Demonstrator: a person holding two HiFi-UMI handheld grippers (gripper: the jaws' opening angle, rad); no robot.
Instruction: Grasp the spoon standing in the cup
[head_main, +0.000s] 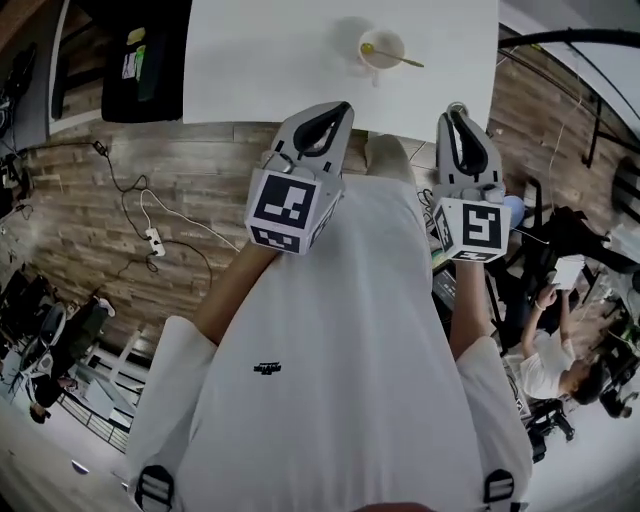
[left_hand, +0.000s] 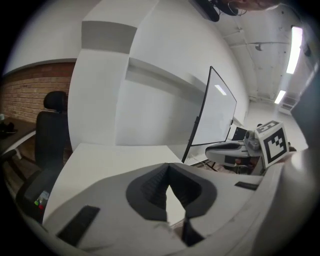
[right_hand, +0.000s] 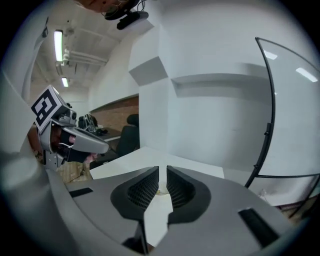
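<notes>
A white cup (head_main: 381, 48) stands on the white table (head_main: 280, 60), toward its right end. A gold spoon (head_main: 395, 57) rests in the cup, its handle leaning out to the right. Both grippers hover off the table's near edge, short of the cup. My left gripper (head_main: 340, 108) (left_hand: 169, 169) has its jaws touching at the tips, with nothing between them. My right gripper (head_main: 457, 110) (right_hand: 162, 172) shows a narrow gap between its pads and holds nothing. Through that gap a small pale shape, probably the cup (right_hand: 162, 190), sits far off on the tabletop.
A black office chair (head_main: 140, 60) stands at the table's left end. A board on a black stand (left_hand: 212, 112) rises to the right of the table. Cables and a power strip (head_main: 154, 239) lie on the wood floor. A seated person (head_main: 545, 362) is at the lower right.
</notes>
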